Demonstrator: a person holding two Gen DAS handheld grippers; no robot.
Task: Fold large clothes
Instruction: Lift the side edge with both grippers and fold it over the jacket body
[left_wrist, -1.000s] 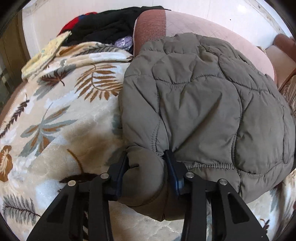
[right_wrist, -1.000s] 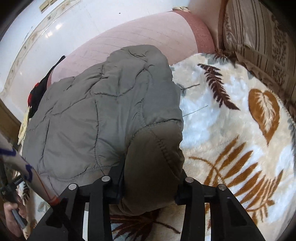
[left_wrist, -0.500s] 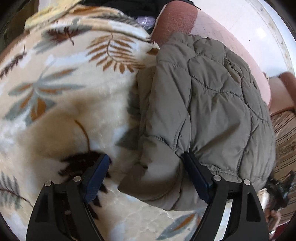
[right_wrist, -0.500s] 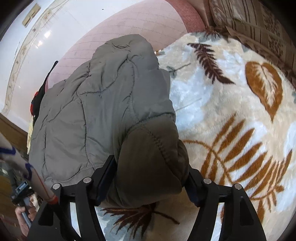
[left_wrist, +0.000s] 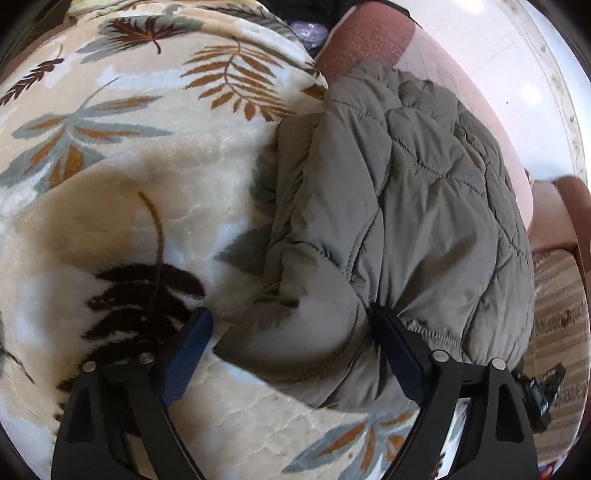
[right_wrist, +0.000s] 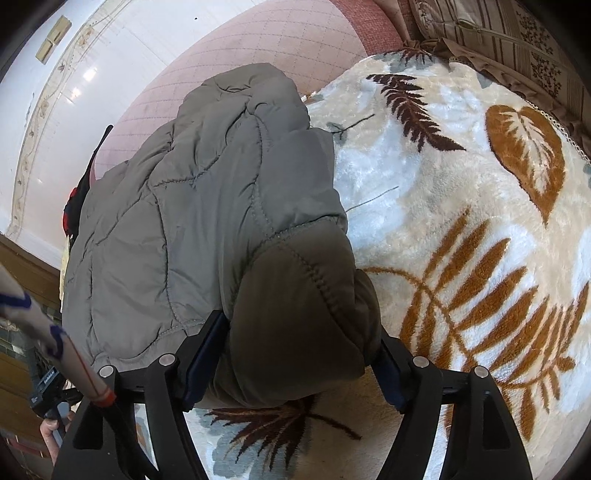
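A grey-green quilted puffer jacket (left_wrist: 406, 203) lies folded into a thick bundle on a cream blanket with leaf prints (left_wrist: 129, 221). My left gripper (left_wrist: 290, 314) straddles the bundle's near left corner. Its jaws are opening: the left finger stands apart from the fabric over the blanket, the right one lies against the jacket. In the right wrist view the jacket (right_wrist: 207, 206) fills the left half, and my right gripper (right_wrist: 299, 328) straddles its near right corner. Those jaws are opening too, with the puffy fold filling the gap as it rests on the blanket (right_wrist: 461, 240).
A pink sofa back (right_wrist: 258, 48) rises behind the jacket. Dark clothes (left_wrist: 295, 7) are piled at the far left end. A striped cushion (right_wrist: 517, 37) borders the blanket on the right. A person's sleeve (right_wrist: 37, 321) reaches in at the lower left.
Both grippers have let go of the jacket corners, their jaws spreading wide. The bundle has settled onto the blanket. The left gripper rolled and shifted, so the jacket sits further right in its view.
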